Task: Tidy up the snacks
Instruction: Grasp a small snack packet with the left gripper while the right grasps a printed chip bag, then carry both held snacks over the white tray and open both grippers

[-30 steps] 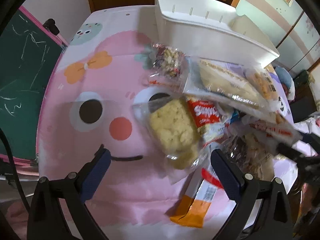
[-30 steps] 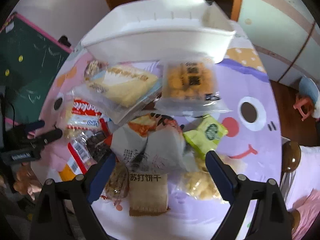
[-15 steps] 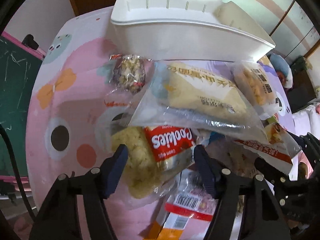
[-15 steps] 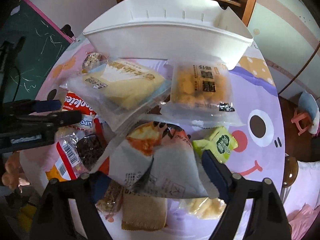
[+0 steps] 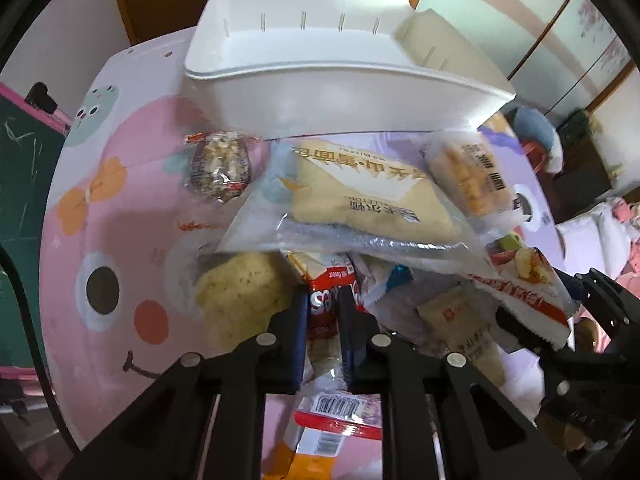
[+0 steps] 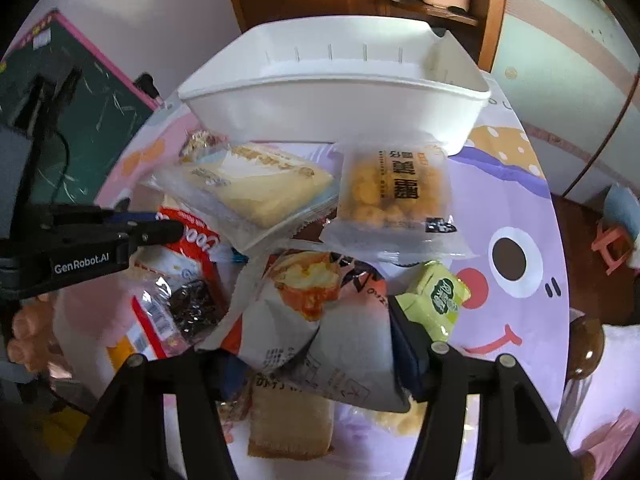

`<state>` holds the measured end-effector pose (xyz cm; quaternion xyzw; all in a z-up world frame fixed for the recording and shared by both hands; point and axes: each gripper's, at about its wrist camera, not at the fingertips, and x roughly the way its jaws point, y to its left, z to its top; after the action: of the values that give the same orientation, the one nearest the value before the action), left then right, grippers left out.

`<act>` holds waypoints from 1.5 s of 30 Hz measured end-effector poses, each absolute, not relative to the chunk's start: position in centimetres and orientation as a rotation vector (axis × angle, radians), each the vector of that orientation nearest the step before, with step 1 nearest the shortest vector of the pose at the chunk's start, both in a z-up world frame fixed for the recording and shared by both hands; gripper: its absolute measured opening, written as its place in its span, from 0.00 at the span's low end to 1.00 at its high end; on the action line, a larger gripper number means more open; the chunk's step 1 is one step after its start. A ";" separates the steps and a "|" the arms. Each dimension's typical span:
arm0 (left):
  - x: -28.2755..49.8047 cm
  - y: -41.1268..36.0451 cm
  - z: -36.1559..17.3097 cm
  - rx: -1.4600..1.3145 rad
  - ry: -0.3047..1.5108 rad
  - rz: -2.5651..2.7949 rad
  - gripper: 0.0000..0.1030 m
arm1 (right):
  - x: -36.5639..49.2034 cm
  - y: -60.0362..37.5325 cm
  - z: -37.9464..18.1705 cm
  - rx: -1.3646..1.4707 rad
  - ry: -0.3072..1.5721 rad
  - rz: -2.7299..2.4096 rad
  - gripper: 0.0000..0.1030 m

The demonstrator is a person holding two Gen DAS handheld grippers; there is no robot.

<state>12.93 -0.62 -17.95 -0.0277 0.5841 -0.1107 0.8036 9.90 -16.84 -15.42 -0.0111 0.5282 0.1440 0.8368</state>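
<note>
A heap of wrapped snacks lies on the cartoon tablecloth (image 5: pixel 120 208) in front of a white bin (image 5: pixel 340 92) (image 6: pixel 332 108). My left gripper (image 5: pixel 323 320) points steeply down and is shut on a red cookies packet (image 5: pixel 326 304); the right wrist view shows it (image 6: pixel 168 232) at the heap's left. My right gripper (image 6: pixel 316 352) has its jaws closing on a grey and orange snack bag (image 6: pixel 316 312), pads against its sides. The left pad is mostly hidden behind the bag. The left wrist view has that gripper (image 5: pixel 560 320) at the right edge.
A bread pack (image 5: pixel 360 200) (image 6: pixel 260 188) and a bag of yellow puffs (image 5: pixel 468 176) (image 6: pixel 392 196) lie nearest the bin. A nut cluster (image 5: pixel 220 168), a green packet (image 6: pixel 436 304) and a cracker pack (image 6: pixel 292 420) surround the heap. A chalkboard (image 6: pixel 80 120) stands on the left.
My left gripper slid right over the heap, and its wide jaws shut on the red cookies packet. The right jaws narrowed around the grey and orange bag.
</note>
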 end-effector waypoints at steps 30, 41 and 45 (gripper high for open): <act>23.2 -0.9 1.4 0.068 0.795 -0.130 0.10 | 25.8 -14.7 -0.4 0.011 0.834 0.168 0.64; 28.1 0.0 -3.2 0.008 0.790 -0.048 0.97 | 30.7 -14.6 -5.0 0.028 0.899 0.079 0.83; 26.8 0.7 -3.2 -0.019 0.753 -0.048 0.97 | 29.5 -15.1 -4.6 0.022 0.856 0.070 0.83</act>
<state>26.82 0.66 -3.20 -0.0092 0.3677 -0.0234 0.9296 29.50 -15.12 -4.63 0.0107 0.4148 0.0337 0.9092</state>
